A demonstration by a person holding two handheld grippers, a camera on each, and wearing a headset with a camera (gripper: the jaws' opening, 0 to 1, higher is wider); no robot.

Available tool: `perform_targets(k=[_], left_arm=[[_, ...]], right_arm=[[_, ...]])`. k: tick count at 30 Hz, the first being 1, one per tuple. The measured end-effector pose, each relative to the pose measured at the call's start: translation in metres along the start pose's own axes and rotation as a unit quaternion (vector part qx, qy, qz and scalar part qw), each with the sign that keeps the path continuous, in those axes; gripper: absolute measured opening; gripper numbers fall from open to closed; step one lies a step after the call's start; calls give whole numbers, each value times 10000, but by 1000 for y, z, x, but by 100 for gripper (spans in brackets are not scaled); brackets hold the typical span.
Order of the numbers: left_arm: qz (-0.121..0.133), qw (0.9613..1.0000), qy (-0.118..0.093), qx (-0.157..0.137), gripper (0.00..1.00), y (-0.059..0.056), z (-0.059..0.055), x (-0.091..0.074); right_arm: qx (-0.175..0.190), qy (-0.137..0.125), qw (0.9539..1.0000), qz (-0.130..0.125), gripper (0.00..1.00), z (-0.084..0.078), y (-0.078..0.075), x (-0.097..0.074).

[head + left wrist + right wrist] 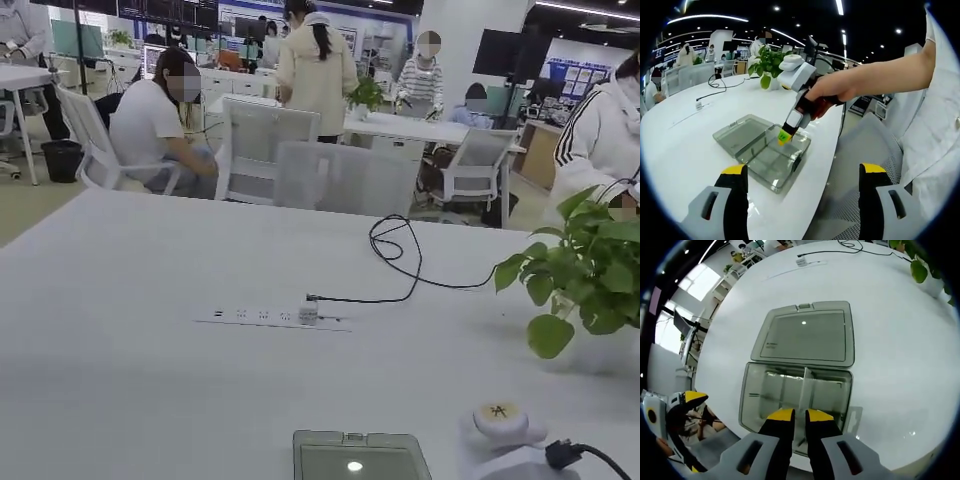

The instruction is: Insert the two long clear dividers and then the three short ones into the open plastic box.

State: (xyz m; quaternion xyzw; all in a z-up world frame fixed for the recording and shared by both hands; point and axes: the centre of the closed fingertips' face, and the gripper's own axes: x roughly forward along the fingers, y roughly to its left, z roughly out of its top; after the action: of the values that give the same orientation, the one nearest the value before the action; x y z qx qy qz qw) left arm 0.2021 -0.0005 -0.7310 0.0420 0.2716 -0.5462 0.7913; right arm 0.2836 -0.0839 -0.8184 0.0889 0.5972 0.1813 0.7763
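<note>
Tilt from my right claw (pixel 800 414), pinching the clear divider (pixel 806 385) at twelve o'clock, could jam it crooked in the box (pixel 745 400).

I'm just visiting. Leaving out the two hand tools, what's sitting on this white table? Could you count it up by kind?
Clear plastic box, lid open: 1
Clear divider, upright in the box: 1 that I can make out
Potted plant: 1
Black cable: 1
Socket strip: 1
Total: 5; other dividers may be too see-through to spot.
</note>
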Motion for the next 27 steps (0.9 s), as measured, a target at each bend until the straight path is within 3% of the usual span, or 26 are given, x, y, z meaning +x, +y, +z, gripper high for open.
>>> perform_targets(k=[7,15,24,27], left_arm=[[62,10000,21,-29,94,1,0,-2],[171,9998,44,-64,93,1,2,-3],[406,9990,75,-184,93,3,3,-8],[476,9986,70,-215,93,3,4,-9]], right_arm=[[-47,-63,9999,69,10,-2,-1,4],[-93,-287,9989,355,11,-2,0,1],[-418,-664,9941,751,18,1,4,-19],[-736,-724,9908,872,19,1,7,-26]])
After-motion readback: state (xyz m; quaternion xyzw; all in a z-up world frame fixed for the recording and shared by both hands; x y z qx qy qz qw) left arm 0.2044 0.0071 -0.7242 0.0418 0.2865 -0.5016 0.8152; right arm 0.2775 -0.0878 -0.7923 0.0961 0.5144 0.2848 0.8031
